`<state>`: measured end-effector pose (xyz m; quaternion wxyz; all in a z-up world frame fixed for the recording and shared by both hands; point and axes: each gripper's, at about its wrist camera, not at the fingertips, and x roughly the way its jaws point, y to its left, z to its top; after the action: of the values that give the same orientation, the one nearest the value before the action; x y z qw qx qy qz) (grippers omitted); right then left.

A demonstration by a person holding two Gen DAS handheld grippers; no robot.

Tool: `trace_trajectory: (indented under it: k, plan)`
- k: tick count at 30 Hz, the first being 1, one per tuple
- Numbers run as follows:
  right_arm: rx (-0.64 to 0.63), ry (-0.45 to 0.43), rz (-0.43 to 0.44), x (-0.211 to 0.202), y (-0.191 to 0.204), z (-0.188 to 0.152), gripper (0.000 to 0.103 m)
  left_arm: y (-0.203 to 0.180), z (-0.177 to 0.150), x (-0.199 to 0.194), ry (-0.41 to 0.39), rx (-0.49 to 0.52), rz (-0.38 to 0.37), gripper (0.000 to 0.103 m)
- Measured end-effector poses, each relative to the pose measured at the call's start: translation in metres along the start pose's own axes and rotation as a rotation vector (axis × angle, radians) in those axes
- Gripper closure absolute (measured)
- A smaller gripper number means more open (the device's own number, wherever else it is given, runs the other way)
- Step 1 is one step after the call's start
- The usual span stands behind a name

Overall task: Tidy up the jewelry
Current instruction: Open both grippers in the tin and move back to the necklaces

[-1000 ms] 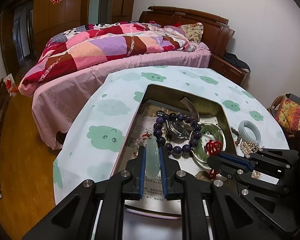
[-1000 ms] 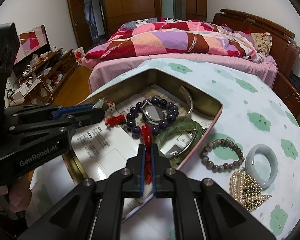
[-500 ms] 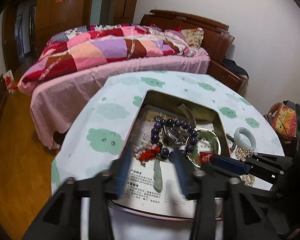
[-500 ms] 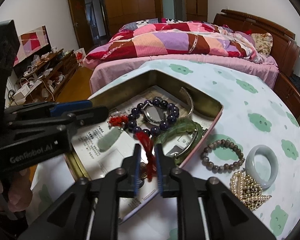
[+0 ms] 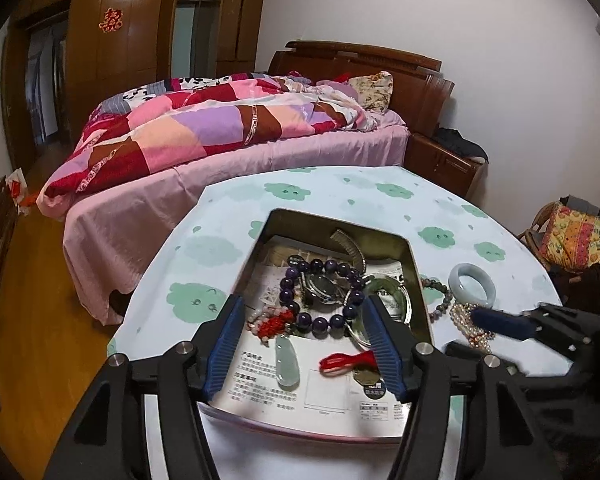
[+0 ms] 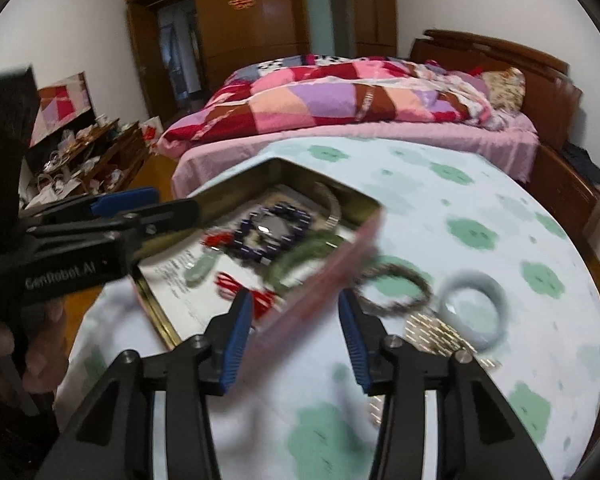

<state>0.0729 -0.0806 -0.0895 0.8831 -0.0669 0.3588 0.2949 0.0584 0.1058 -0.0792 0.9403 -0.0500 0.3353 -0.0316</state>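
Both grippers have let go and pulled back: the left gripper (image 5: 304, 344) has dropped the pale jade pendant (image 5: 287, 364) onto the printed paper (image 5: 260, 376) in the tin (image 5: 418, 280), and the right gripper (image 6: 296, 340) has released the red tassel (image 5: 350, 360), which now lies beside the pendant. Both sets of jaws stand wide apart, holding nothing. Right wrist view is badly smeared, so the tin's contents blur there and the pearl strand (image 6: 432, 330) is just a glittery streak. In the sharper left view, the purple bead bracelet (image 5: 324, 296) rings a watch face, a green bangle (image 5: 392, 292) is partly hidden behind the right finger, and a red-and-white beaded cord (image 5: 270, 322) sits just above the pendant. Outside the tin, on the cloud-print cloth (image 5: 204, 256), lie a brown bead bracelet (image 5: 438, 292) and a pale bangle (image 5: 472, 284).
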Motion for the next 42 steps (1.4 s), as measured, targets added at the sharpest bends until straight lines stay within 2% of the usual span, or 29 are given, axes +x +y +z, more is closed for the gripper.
trace_trajectory:
  k: [7, 14, 19, 24, 31, 33, 34, 42]
  plan:
    - [0.108, 0.045, -0.140, -0.012, -0.052, -0.028, 0.056, -0.020, -0.005, 0.001, -0.009, 0.046, 0.068, 0.041]
    - [0.156, 0.072, -0.164, -0.007, -0.067, -0.029, 0.056, -0.028, -0.011, 0.007, 0.025, 0.043, 0.058, 0.041]
    - [0.166, 0.100, -0.214, -0.003, -0.076, -0.034, 0.057, -0.039, -0.013, 0.005, 0.032, 0.058, 0.056, 0.041]
    - [0.186, 0.145, -0.200, 0.007, -0.081, -0.039, 0.072, -0.048, -0.016, 0.006, 0.049, 0.070, 0.041, 0.041]
    - [0.204, 0.153, -0.188, 0.008, -0.084, -0.038, 0.075, -0.066, -0.016, -0.001, 0.040, 0.104, 0.001, 0.041]
    - [0.201, 0.156, -0.192, 0.008, -0.083, -0.038, 0.093, -0.071, -0.016, -0.002, 0.040, 0.116, -0.006, 0.041]
    - [0.204, 0.158, -0.188, 0.008, -0.084, -0.038, 0.095, -0.075, -0.016, -0.003, 0.041, 0.126, -0.013, 0.041]
    - [0.200, 0.158, -0.210, -0.012, -0.092, -0.054, 0.095, -0.103, -0.017, 0.000, 0.056, 0.196, -0.053, 0.041]
